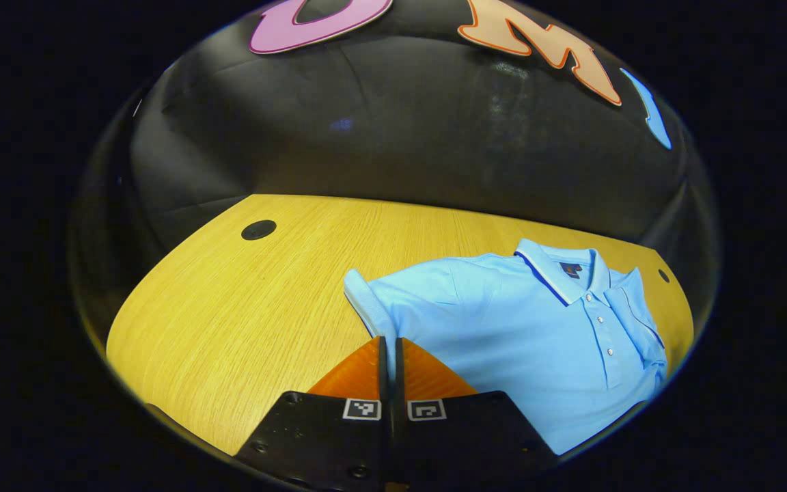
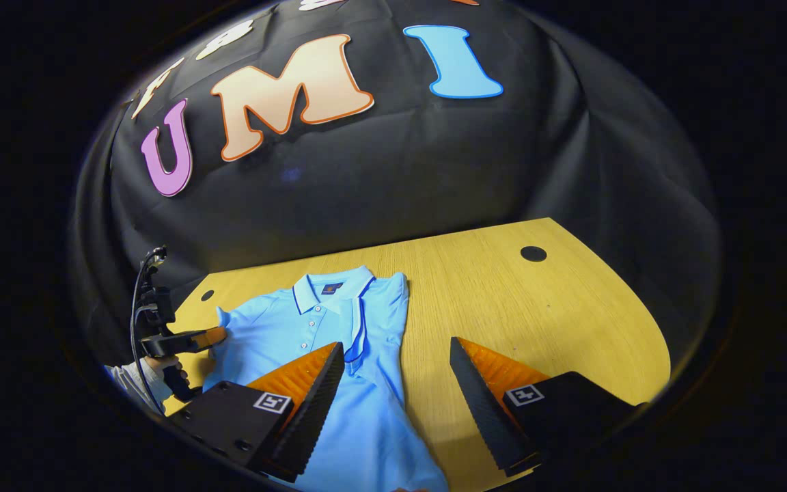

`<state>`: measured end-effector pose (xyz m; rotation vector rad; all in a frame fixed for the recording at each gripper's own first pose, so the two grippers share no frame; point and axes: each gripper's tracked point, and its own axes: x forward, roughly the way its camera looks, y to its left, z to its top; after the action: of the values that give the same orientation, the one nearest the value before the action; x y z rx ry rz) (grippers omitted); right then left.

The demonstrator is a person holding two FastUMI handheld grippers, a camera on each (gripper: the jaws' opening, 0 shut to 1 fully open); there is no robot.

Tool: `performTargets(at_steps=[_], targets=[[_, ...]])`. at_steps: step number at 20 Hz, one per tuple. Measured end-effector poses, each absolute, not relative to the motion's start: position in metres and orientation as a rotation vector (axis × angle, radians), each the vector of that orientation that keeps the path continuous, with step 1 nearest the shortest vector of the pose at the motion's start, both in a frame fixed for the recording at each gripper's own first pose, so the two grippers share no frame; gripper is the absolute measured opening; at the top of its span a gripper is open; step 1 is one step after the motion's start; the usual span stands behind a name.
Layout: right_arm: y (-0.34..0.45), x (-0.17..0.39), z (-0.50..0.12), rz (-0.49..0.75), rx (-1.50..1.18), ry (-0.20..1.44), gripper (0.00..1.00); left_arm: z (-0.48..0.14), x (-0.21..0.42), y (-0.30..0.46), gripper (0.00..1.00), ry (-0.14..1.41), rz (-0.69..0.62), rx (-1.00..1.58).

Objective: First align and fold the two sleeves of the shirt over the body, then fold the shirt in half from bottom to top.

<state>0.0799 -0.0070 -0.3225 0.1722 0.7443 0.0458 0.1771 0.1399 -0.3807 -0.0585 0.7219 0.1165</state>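
While shirt [image 2: 339, 383] lies between right jaws

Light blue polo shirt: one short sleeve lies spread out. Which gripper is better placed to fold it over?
Left. The left gripper has its closed fingers at the spread sleeve of the light blue polo shirt; the open right gripper hangs by the other, already folded side.

Your grippers' black housings carry square black-and-white markers [image 1: 362, 408] and screws [image 1: 359, 471]; a black cable [image 2: 136, 301] loops above your grey sleeve [image 2: 135, 383].
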Motion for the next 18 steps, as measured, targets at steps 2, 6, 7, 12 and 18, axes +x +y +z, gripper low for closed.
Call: performTargets(at_steps=[2, 6, 7, 12, 18], targets=[[-0.016, 0.078, -0.315, 0.033, 0.180, 0.726, 0.98, -0.366, 0.183, 0.135, 0.00, 0.711, 0.114, -0.043], [-0.038, 0.068, -0.303, 0.005, 0.194, 0.704, 0.98, -0.329, 0.196, 0.097, 0.00, 0.641, 0.044, -0.028], [-0.044, 0.065, -0.302, -0.003, 0.197, 0.702, 0.98, -0.324, 0.197, 0.084, 0.00, 0.636, 0.024, -0.029], [-0.067, 0.050, -0.294, -0.038, 0.203, 0.693, 0.97, -0.318, 0.201, 0.020, 0.00, 0.641, -0.068, -0.039], [-0.080, 0.042, -0.292, -0.066, 0.208, 0.695, 0.98, -0.341, 0.196, -0.035, 0.00, 0.704, -0.143, 0.009]])
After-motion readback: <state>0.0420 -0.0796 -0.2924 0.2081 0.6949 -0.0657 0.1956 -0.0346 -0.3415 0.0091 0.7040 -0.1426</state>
